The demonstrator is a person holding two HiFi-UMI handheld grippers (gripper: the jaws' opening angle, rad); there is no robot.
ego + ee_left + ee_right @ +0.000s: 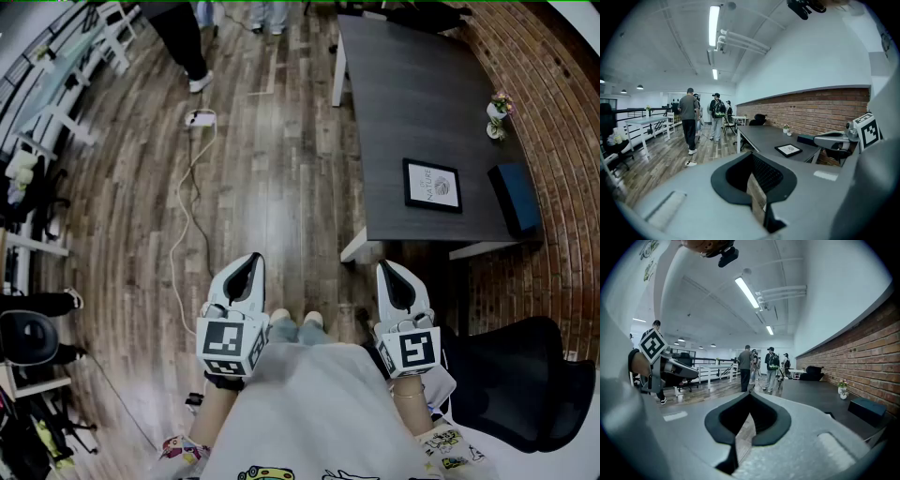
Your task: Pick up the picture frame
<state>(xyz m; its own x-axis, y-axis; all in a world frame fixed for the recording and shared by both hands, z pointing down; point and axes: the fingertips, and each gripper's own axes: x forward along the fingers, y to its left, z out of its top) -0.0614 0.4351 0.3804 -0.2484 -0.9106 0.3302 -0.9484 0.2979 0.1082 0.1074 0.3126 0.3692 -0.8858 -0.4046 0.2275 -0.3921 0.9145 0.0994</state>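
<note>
The picture frame (432, 185) is black with a white print and lies flat on the dark table (403, 103), near its front right edge. In the left gripper view the picture frame (788, 150) lies ahead and to the right. My left gripper (246, 272) and right gripper (394, 281) hang side by side over the wooden floor, short of the table's near end. Both are shut with nothing between the jaws. The left gripper (754, 180) and the right gripper (747, 420) each show their pads meeting.
Two small flower pots (497, 117) and a dark blue box (516, 197) sit on the table by the brick wall. A black chair (525, 375) stands at my right. A white cable (187, 216) runs across the floor. People (689, 119) stand at the far end.
</note>
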